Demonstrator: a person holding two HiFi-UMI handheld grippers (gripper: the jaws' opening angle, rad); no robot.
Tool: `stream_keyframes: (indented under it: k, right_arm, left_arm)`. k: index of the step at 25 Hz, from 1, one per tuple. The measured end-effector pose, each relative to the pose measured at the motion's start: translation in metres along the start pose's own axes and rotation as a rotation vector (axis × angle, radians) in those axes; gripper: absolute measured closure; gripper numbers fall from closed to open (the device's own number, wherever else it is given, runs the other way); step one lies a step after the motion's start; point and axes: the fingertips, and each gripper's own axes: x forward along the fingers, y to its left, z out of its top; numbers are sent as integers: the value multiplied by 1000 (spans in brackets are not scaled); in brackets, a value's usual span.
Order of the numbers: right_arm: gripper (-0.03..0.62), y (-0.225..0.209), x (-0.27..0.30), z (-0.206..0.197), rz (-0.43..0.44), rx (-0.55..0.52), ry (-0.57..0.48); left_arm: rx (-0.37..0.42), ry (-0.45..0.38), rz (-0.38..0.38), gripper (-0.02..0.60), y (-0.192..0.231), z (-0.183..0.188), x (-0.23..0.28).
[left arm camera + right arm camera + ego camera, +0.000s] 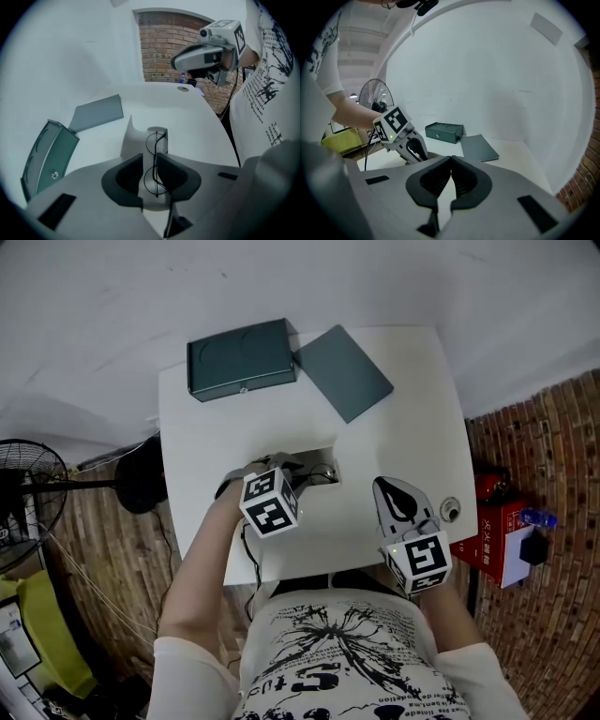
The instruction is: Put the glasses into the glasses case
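Left gripper (150, 161) jaws clamped on thin wire glasses (155, 157), head-view centre. Right gripper (451, 165) jaws closed, empty, lower right. Glasses case (242, 360) sat upper left at table (412, 437) far edge; bare tabletop between.

Left gripper (154, 163) pinches the glasses (156, 141), aimed roughly toward 2 o'clock; right gripper (451, 164) closed, empty, aimed 11 o'clock.

glasses (156, 140): thin black round wire frame, pinched in left gripper (149, 164). case (242, 359): dark green box, table's (394, 446) far-left corner.
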Motion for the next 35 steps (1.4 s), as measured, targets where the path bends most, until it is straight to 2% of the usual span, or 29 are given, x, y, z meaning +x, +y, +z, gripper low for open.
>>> stream_keyframes:
  k: [2, 7, 10, 17, 23, 30, 33, 35]
  right_arm:
    - [579, -1, -4, 2, -3, -5, -5]
    - [577, 0, -12, 13, -1, -18, -32]
    - [577, 6, -17, 24, 9, -35, -57]
    - [578, 20, -30, 49, 36, -73, -115]
    - [577, 35, -42, 70, 77, -99, -174]
    - [579, 51, -55, 91, 138, -101, -265]
    - [577, 55, -62, 99, 151, -107, -306]
    - [577, 58, -65, 104, 174, -106, -331]
  left_arm:
    - [-32, -47, 34, 484, 5, 9, -13]
    - [-152, -209, 163, 560, 16, 28, -47]
    - [-224, -300, 222, 568, 15, 35, -68]
    - [-283, -498, 347, 568, 4, 56, -129]
    - [-309, -625, 464, 568, -7, 69, -186]
    - [-411, -778, 659, 568, -17, 59, -245]
    - [-435, -814, 709, 568, -25, 52, -260]
    - [-454, -870, 732, 568, -28, 49, -271]
